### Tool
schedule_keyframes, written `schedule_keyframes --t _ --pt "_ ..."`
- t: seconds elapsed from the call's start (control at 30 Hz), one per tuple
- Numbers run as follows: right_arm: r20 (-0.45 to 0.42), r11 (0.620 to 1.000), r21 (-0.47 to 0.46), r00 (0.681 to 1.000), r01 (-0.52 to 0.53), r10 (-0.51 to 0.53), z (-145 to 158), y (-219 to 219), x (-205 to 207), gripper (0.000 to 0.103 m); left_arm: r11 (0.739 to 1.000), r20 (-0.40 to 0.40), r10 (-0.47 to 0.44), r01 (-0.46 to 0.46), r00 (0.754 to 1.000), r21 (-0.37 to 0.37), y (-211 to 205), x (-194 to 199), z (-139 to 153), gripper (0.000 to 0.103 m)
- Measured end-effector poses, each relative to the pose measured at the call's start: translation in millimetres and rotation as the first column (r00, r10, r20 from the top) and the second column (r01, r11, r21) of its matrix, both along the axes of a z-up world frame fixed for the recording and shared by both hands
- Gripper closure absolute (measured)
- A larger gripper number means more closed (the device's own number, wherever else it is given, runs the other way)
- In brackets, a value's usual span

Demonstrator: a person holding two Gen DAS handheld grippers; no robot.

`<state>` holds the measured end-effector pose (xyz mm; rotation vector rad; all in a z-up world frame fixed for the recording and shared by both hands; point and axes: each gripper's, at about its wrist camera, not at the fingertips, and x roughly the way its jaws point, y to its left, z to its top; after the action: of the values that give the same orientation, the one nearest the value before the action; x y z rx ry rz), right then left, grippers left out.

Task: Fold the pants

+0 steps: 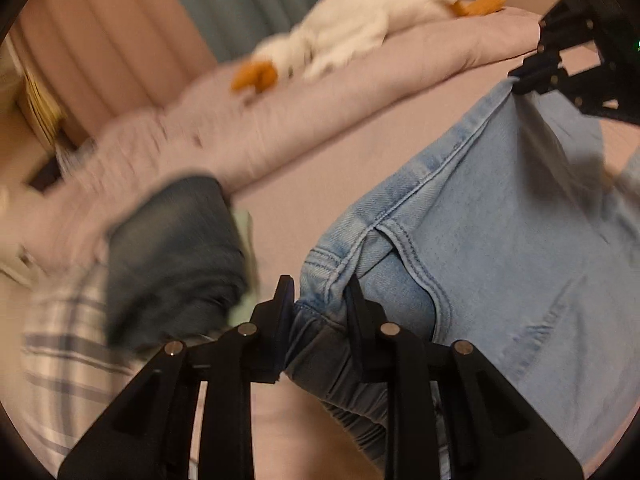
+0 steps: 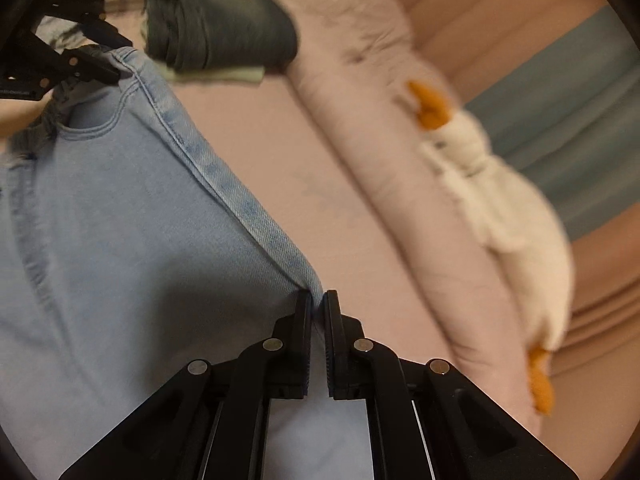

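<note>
Both grippers pinch the top edge of a pair of light blue denim pants above a pink bed

In the left wrist view, the black two-finger left gripper (image 1: 320, 296) at bottom centre is clamped on the bunched waistband corner of the light blue denim pants (image 1: 500, 240), which spread across the right half of the frame, and the black right gripper (image 1: 520, 80) bites the far corner of the same edge at upper right; in the right wrist view the right gripper (image 2: 318, 304) is nearly closed on the seamed denim edge at bottom centre; beyond lies the pink bedsheet (image 2: 320, 184), then a folded dark grey garment (image 2: 224, 32) at upper left on a pale green cloth (image 2: 224, 75), then a rolled pink quilt (image 2: 380, 120) with a white plush goose (image 2: 500, 200) on it, blurred
</note>
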<state>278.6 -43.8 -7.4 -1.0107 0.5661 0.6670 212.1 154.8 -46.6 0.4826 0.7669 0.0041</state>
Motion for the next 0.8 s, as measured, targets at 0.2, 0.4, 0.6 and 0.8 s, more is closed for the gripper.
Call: schedule_keyframes --t 0.2,0.4,0.6,0.8 --pt "0.111 0.999 0.046 0.994 0.016 -0.021 47.3 -38.2 -66.2 0.099 0.987 0.127 -0.090 0.071 0.988 0.145 -37.4 -67.4 28.2 0.079" --pt "0.121 0.998 0.044 0.992 -0.035 0.030 47.9 -69.7 -146.3 0.099 0.932 0.170 -0.244 0.182 0.955 0.314 -53.7 -143.5 1.7 0.079" --pt "0.026 0.995 0.001 0.995 -0.098 0.098 3.8 -77.6 -209.5 0.099 0.848 0.121 -0.340 0.248 0.933 0.469 -64.2 -193.3 -48.7 0.079" --pt "-0.022 0.988 -0.087 0.992 -0.127 0.125 -41.1 -70.8 -230.8 0.099 0.685 0.061 -0.437 0.289 0.897 0.669 -64.9 -224.8 -105.1 0.079"
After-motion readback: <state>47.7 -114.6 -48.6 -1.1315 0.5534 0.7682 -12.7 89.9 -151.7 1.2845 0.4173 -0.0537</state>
